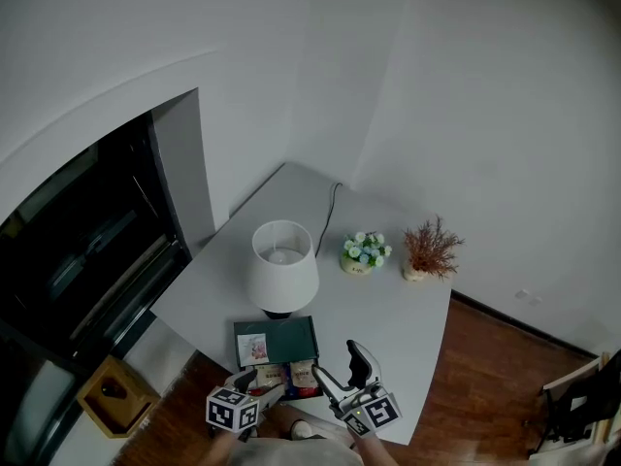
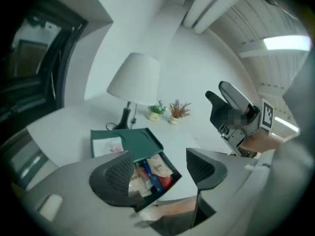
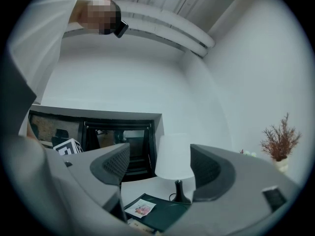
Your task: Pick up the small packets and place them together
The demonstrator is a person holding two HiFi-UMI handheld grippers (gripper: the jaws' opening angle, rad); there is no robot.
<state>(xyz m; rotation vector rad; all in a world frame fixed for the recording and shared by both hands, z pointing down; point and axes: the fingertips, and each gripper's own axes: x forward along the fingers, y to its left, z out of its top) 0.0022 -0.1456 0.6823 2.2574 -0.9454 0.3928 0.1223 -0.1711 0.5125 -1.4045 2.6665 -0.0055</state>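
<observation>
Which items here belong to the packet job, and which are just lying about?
Job: small packets; green box holding them; left tool, open above them; right tool, open and empty.
Lying about: lamp; flower pot; dried plant; picture card.

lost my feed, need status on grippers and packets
Left gripper open, over packets, none gripped. Right gripper open, empty. Packets lie in green box. Nothing in the way.

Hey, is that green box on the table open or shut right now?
Open. The green box has its cover shifted toward the lamp, and small packets lie exposed at its near end.
</observation>
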